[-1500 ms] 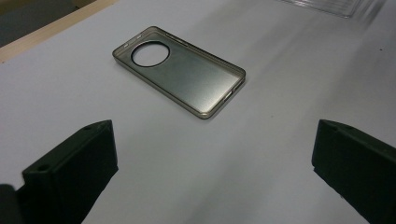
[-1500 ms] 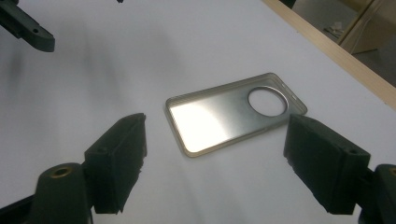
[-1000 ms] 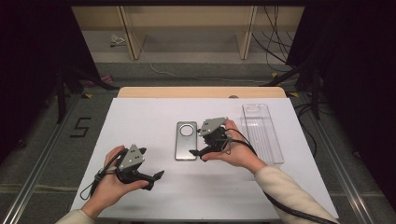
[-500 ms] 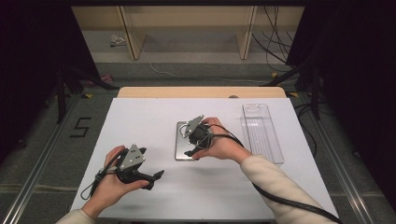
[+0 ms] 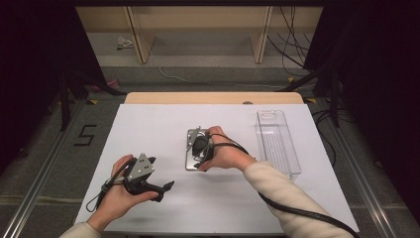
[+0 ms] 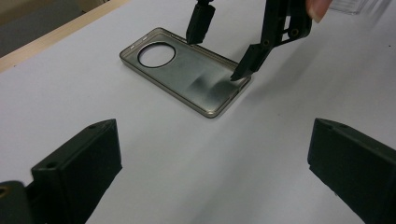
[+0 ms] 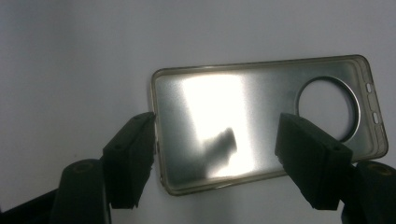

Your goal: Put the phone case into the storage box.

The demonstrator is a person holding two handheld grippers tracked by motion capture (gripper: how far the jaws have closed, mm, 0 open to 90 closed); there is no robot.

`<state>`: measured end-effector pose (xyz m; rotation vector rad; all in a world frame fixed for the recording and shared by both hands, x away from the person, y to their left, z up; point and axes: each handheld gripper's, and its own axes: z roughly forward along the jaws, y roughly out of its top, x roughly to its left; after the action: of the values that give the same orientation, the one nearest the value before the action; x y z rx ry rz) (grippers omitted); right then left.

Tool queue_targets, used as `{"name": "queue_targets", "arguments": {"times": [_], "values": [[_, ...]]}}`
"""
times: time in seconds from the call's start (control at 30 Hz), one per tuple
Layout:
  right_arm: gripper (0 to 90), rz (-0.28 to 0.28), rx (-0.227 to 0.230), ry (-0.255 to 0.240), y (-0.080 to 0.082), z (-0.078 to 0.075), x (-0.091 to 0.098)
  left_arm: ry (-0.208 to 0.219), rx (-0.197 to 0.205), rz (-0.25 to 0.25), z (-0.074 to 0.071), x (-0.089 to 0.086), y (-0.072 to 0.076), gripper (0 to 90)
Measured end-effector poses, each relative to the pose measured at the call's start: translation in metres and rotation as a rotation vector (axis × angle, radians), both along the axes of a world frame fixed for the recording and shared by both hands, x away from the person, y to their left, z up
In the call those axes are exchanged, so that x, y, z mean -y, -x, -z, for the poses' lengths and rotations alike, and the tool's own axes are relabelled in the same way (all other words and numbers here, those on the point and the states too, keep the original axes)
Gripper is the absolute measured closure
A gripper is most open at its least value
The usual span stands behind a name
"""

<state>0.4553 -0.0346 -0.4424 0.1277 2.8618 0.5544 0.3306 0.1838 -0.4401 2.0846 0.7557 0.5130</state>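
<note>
Since the earlier frame, our right gripper (image 5: pixel 197 148) has shifted left and down over the translucent grey phone case with round camera cutout (image 5: pixel 192 148) lying mid-table (image 5: pixel 148 124), its fingers closing slightly — spread, straddling one end, gripping nothing. A skewed bite could skid it. Our left gripper (image 5: pixel 161 188) rests level, fingers spread, empty.

Open white table (image 5: pixel 148 129) to the left and ahead of the phone case (image 5: pixel 191 154); nothing stands there. Right gripper (image 5: pixel 198 148) hangs over the case, jaws apart and just closing a little, one tip outside its short edge, one above its inside. Clear tray (image 5: pixel 277 141) stands off to the right, bare lane between. Left gripper (image 5: pixel 166 187) sits near the front edge, jaws wide, bare table between it and the case.
</note>
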Motion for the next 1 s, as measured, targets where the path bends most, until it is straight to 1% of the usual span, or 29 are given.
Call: {"name": "queue_targets", "arguments": {"times": [0.07, 0.13, 0.23, 0.3, 0.47, 0.5, 0.57, 0.67, 0.73, 0.77, 0.8, 0.9, 1.0], "values": [[30.2, -0.016, 0.003, 0.016, -0.001, 0.002, -0.004, 0.000, 0.001, 0.000, 0.000, 0.000, 0.000, 2.2], [30.7, -0.013, -0.008, 0.034, 0.000, 0.003, -0.007, 0.001, 0.002, 0.001, 0.000, 0.000, 0.000, 2.2], [31.3, -0.031, -0.005, 0.075, 0.000, 0.006, -0.011, 0.003, 0.000, 0.001, 0.000, 0.000, 0.000, 2.2], [32.0, -0.033, -0.013, 0.093, 0.002, 0.008, -0.014, 0.005, 0.002, 0.000, 0.000, 0.000, 0.000, 2.2], [36.5, -0.052, -0.007, 0.132, 0.004, 0.011, -0.018, 0.004, 0.000, 0.001, 0.000, 0.000, 0.000, 2.2], [37.6, -0.065, -0.006, 0.147, 0.004, 0.011, -0.018, 0.003, 0.000, 0.001, 0.000, 0.000, 0.000, 2.3], [38.8, -0.066, -0.008, 0.154, 0.005, 0.011, -0.019, 0.003, 0.001, 0.002, 0.000, 0.000, 0.000, 2.3], [42.0, -0.083, -0.002, 0.179, 0.007, 0.014, -0.021, 0.004, 0.001, 0.001, 0.000, 0.000, 0.000, 2.3], [44.3, -0.098, 0.003, 0.186, 0.008, 0.016, -0.022, 0.004, 0.001, 0.001, 0.000, 0.000, 0.000, 2.3], [45.1, -0.095, 0.004, 0.189, 0.008, 0.016, -0.023, 0.003, 0.001, 0.001, 0.000, 0.000, 0.000, 2.3], [46.0, -0.096, -0.003, 0.193, 0.009, 0.016, -0.024, 0.003, 0.001, 0.001, 0.000, 0.000, 0.000, 2.3], [47.1, -0.104, 0.000, 0.199, 0.009, 0.016, -0.025, 0.003, 0.001, 0.004, 0.000, 0.000, 0.000, 2.4], [51.9, -0.109, -0.013, 0.215, 0.009, 0.015, -0.026, 0.006, 0.004, 0.004, 0.000, 0.001, 0.000, 2.5]]}}
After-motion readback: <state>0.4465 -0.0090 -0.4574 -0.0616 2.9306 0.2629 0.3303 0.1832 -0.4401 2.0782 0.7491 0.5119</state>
